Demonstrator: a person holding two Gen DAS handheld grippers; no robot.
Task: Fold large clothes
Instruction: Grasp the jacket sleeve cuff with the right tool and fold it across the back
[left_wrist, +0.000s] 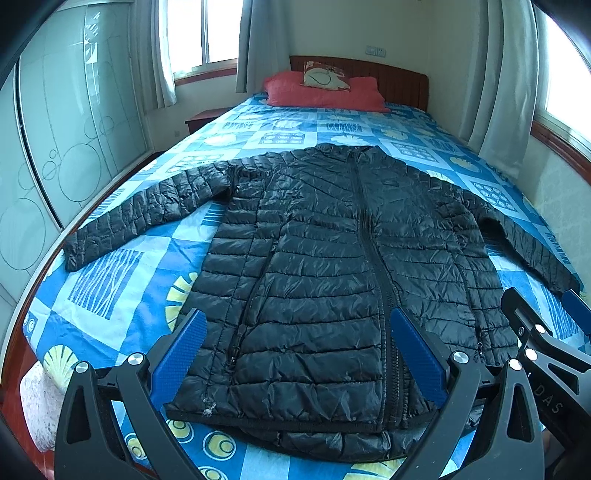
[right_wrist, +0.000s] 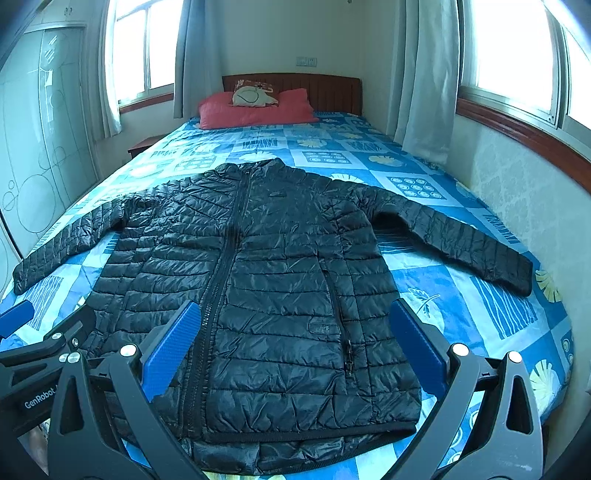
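Observation:
A black quilted puffer jacket (left_wrist: 325, 266) (right_wrist: 269, 288) lies flat and zipped on the bed, front up, collar toward the headboard, both sleeves spread out sideways. My left gripper (left_wrist: 295, 332) hovers above the hem on the jacket's left half, jaws wide open, nothing between its blue pads. My right gripper (right_wrist: 295, 325) hovers above the hem on the right half, also wide open and empty. In the left wrist view the right gripper's body (left_wrist: 546, 343) shows at the right edge; the left gripper's body (right_wrist: 40, 350) shows at the left edge of the right wrist view.
The bed (left_wrist: 110, 280) has a blue patterned sheet, a red pillow (left_wrist: 325, 92) and a small cushion (right_wrist: 255, 96) by the wooden headboard. A glass-door wardrobe (left_wrist: 55, 147) stands left, a wall with windows (right_wrist: 517, 74) right, a nightstand (left_wrist: 201, 120) at the far left.

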